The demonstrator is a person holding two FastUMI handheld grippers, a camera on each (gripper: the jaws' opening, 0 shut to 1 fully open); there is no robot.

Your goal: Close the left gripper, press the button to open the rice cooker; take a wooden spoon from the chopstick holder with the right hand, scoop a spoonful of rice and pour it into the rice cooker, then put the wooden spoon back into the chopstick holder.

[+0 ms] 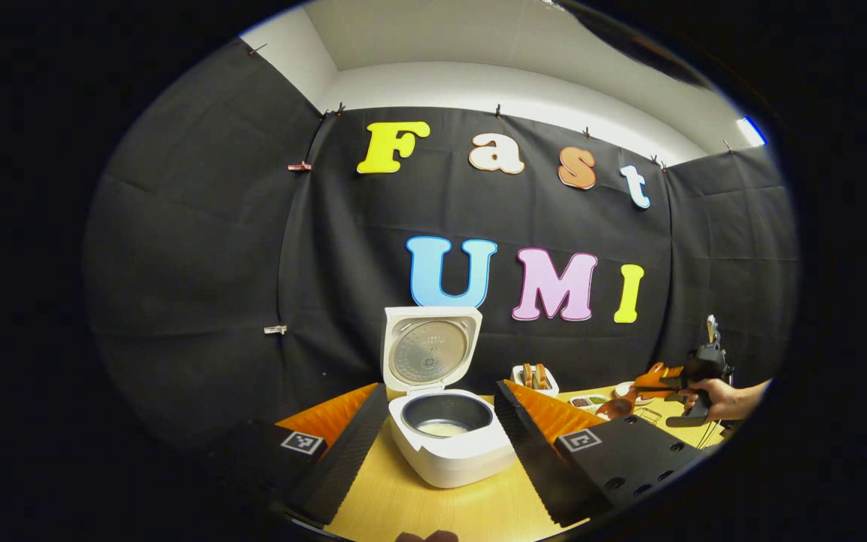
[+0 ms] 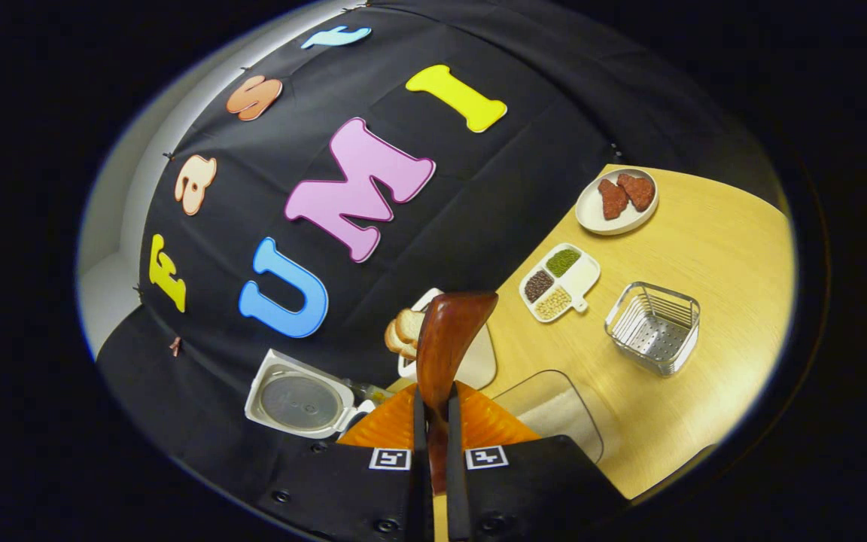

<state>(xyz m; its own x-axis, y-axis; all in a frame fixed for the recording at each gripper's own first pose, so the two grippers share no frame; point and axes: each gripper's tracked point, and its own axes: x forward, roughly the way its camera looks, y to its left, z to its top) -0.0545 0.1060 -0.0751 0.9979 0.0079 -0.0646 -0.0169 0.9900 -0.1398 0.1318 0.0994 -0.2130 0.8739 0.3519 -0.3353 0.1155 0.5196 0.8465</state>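
Table [image 2: 704, 248]: basket [image 2: 653, 326], grain tray [image 2: 559, 281] beside spoon-clamping right tool [image 2: 433, 421].

1. A staged recording booth is shown, not a real kitchen: black cloth [image 1: 200, 248] is pinned up as walls below a plain white ceiling [image 1: 479, 45].
2. A kitchen setting is imitated on a wooden table [image 2: 704, 248] by a rice cooker [image 1: 448, 444], a plate of sliced bread [image 2: 403, 331], a grain tray [image 2: 560, 281] and what is probably a wire basket [image 2: 654, 327].
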